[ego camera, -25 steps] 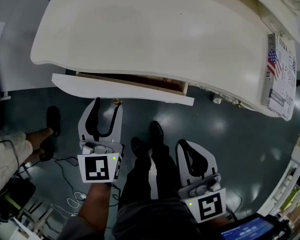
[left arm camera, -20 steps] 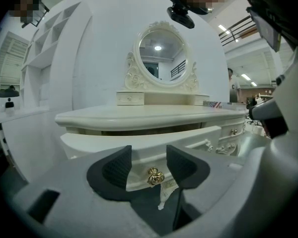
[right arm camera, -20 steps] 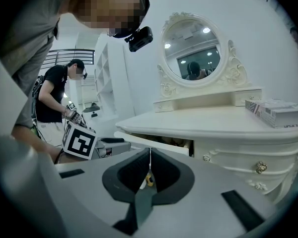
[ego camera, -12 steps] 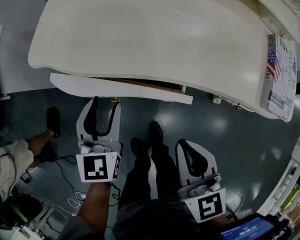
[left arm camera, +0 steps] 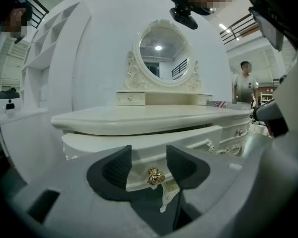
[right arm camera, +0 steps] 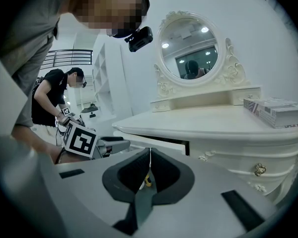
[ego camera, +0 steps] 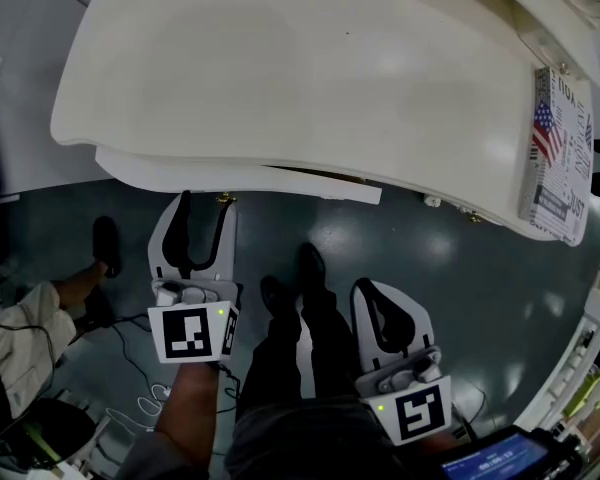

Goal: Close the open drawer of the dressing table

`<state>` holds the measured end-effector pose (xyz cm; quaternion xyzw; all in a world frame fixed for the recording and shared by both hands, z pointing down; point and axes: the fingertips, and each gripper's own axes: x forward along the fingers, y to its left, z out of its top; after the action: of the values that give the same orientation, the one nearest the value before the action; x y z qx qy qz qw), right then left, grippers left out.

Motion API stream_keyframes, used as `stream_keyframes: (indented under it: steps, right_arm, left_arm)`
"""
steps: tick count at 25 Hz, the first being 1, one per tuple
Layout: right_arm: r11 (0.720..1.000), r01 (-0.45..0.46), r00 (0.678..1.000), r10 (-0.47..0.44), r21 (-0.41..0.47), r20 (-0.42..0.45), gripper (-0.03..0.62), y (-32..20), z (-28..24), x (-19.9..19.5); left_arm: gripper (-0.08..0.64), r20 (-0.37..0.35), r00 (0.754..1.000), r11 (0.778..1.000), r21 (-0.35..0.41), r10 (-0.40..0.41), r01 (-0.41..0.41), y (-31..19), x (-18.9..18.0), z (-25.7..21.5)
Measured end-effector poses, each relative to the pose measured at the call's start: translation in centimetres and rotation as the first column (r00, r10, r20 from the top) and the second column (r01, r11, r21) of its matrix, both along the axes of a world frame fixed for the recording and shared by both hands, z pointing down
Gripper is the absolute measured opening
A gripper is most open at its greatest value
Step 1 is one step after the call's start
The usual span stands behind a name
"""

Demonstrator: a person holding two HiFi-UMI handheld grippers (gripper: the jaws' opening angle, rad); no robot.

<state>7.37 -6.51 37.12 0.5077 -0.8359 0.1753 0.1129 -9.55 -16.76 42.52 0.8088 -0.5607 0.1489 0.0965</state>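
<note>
Bracketing scrolled gold knob: left tool

flag-print box far right | cables on floor | bystander standing | white shelving left

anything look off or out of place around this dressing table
Only the cream drawer: it is not fully shut, its front sticking out from under the white dressing table top, with a dark gap at its right end. The open left hand-held gripper straddles its gold knob. Nothing looks spilled or damaged.
</note>
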Motion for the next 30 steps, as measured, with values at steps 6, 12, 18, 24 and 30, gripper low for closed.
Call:
stream_keyframes:
  steps: [6,12,18,24,30]
  right_arm:
    - [1.000,-0.003,1.000,0.003,0.000,0.001,0.015,-0.4,-0.1,0.3]
    - [1.000,-0.005,1.000,0.005,0.001,0.004,0.015,-0.5,0.0,0.6]
    - [1.000,-0.004,1.000,0.004,0.000,0.001,0.015,-0.9,0.1,1.3]
    - [1.000,-0.011,1.000,0.011,-0.003,0.004,0.015,-1.2,0.2,1.9]
    - [1.000,-0.016,1.000,0.016,-0.006,0.010,0.015,-1.5,0.3,2.5]
  left_arm:
    - [0.232,0.003,1.000,1.000,0.000,-0.007,0.007,-0.6,0.0,0.0]
    - [0.232,0.006,1.000,1.000,0.006,-0.011,0.011,-1.0,0.1,-0.1]
    - [0.232,0.012,1.000,1.000,0.004,-0.019,0.019,-1.5,0.3,0.0]
    - [0.232,0.021,1.000,1.000,0.006,-0.021,0.021,-2.2,0.5,-0.1]
    - [0.232,0.023,0.999,0.999,0.007,-0.033,0.033,-2.8,0.6,-0.1]
